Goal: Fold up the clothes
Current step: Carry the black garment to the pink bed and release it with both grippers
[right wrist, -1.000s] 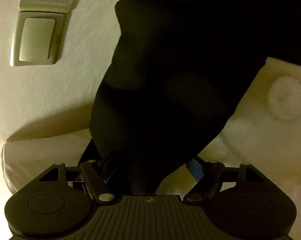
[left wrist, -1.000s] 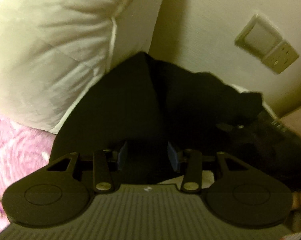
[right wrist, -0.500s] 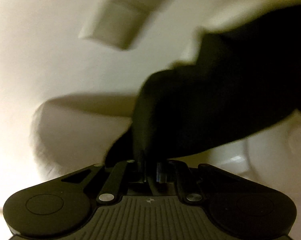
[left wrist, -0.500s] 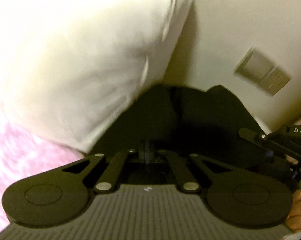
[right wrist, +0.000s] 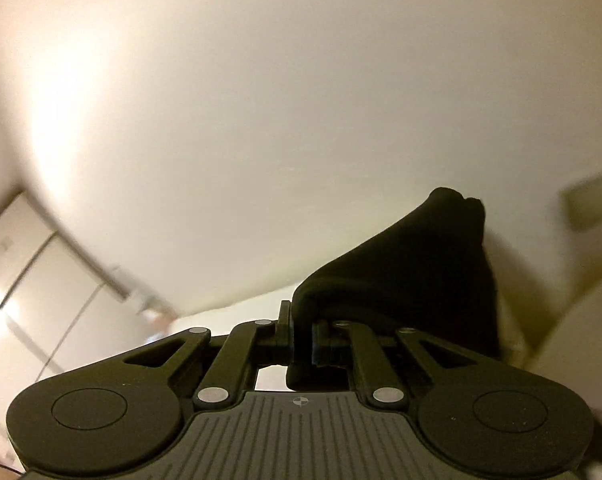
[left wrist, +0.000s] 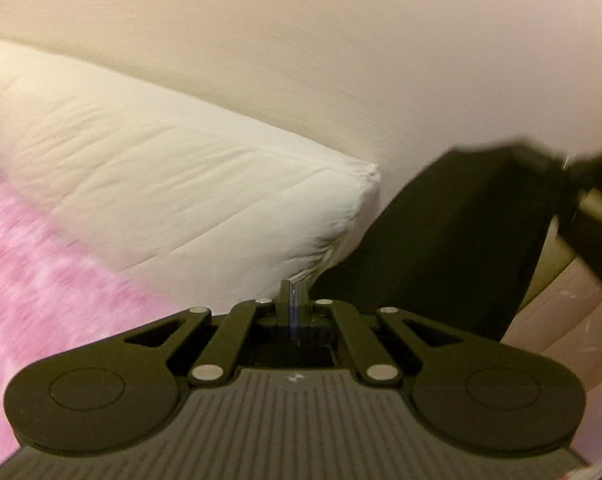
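starting at the left of your left wrist view, a pink fuzzy blanket point(left wrist: 41, 280) fills the lower left, blurred. just right of it a white pillow point(left wrist: 181, 184) lies at a slant, its corner pointing toward the middle of the frame, with a plain cream wall point(left wrist: 341, 60) behind it. at the bottom centre your left tongs point(left wrist: 292, 300) are pressed together, fingertips meeting. the black garment point(left wrist: 461, 240) rises from just right of those tips and stretches up toward the right edge; whether a fold of it is caught between the tips you cannot tell from this view, since the cloth's lower edge drops behind the linkage. at the far right edge your other gripper tool point(left wrist: 597, 216) shows dark and blurred, touching the upper end of the cloth.

in your right wrist view, pale cupboard doors point(right wrist: 29, 280) sit at the lower left, smeared. the cream wall point(right wrist: 301, 80) takes up most of the frame. at bottom centre your right tongs point(right wrist: 301, 328) are pinching the black garment point(right wrist: 413, 272): a wad of cloth sits between the fingers and bulges up and to the right in a dark hump, held off the bed against the wall. a blurred wall plate point(right wrist: 593, 200) sits at the right edge.
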